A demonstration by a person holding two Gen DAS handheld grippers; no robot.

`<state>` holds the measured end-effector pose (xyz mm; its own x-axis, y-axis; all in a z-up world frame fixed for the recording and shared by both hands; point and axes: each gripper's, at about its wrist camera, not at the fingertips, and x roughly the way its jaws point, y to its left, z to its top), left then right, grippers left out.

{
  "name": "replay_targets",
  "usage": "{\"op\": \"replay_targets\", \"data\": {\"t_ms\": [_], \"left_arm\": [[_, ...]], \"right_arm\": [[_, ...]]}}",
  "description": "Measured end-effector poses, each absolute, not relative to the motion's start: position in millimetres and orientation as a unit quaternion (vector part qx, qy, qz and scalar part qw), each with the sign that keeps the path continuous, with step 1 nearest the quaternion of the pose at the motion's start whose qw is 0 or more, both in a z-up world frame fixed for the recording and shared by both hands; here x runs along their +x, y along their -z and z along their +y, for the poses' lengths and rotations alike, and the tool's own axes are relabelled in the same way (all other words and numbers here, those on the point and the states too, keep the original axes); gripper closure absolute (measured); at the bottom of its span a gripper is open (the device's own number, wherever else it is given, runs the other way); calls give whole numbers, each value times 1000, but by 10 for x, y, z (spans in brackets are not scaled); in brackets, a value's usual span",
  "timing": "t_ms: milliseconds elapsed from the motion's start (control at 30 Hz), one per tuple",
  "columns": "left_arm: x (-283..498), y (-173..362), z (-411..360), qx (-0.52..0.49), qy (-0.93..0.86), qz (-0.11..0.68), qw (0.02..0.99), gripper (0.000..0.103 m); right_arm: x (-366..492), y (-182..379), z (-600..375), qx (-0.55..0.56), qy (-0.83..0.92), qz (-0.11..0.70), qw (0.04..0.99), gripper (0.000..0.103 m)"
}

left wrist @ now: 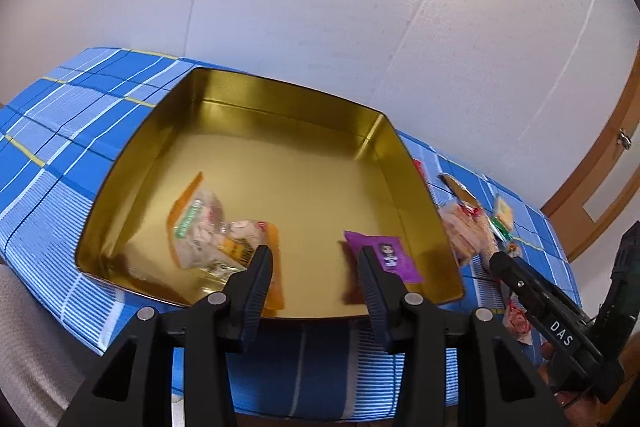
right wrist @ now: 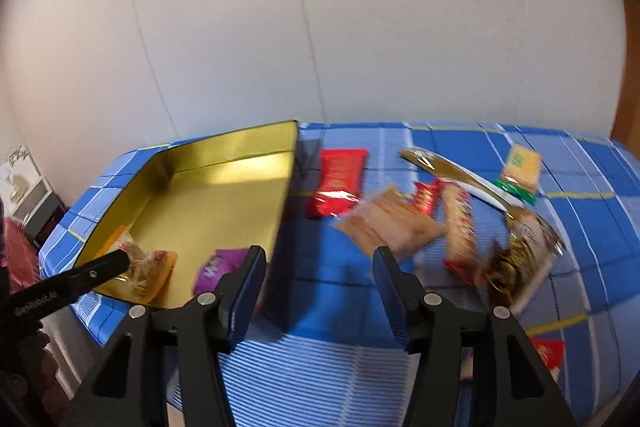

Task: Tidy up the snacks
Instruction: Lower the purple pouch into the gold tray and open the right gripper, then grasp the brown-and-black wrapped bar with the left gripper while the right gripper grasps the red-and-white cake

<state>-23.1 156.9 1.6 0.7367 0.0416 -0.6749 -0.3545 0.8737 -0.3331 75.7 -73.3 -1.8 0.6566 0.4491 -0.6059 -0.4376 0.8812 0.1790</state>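
My right gripper (right wrist: 318,281) is parted and empty above the blue checked cloth (right wrist: 340,367), just past the corner of the gold tin (right wrist: 224,147); my left gripper (left wrist: 316,283) hangs half-open over the tin's near rim, gripping nothing. The purple packet (left wrist: 386,253) and orange-edged packets (left wrist: 212,235) already lie inside. The loose pile (right wrist: 452,219) overlaps, so I could pinch two wrappers together or drag the cloth. The red bar (right wrist: 338,183) lies close to the tin wall, awkward to reach. Blur smears the pile; I think one is a gold bag (right wrist: 524,259), and a red packet (right wrist: 550,351) hides behind my finger.
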Motion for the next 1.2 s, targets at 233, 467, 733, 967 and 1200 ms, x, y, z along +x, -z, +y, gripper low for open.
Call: {"op": "replay_targets", "data": {"t_ms": [233,467,733,967,1200], "left_arm": [[-210,-52,1382,-206,-78,348,911,58],[-194,-73,1200,-184,-55,353,916,58],[-219,-106,1043,-161,-33,353,921,58],[-220,-87,1012,-156,-32,357,920,58],[-217,-65,975,-153,-29,360,920,58]], "right_arm": [[695,110,-1199,41,-201,373,905,44],[541,233,-1624,93,-149,430,886,44],[633,436,-1818,148,-128,477,857,44],[1087,452,-2032,161,-81,476,861,44],[1189,365,-1905,107,-58,482,868,42]]}}
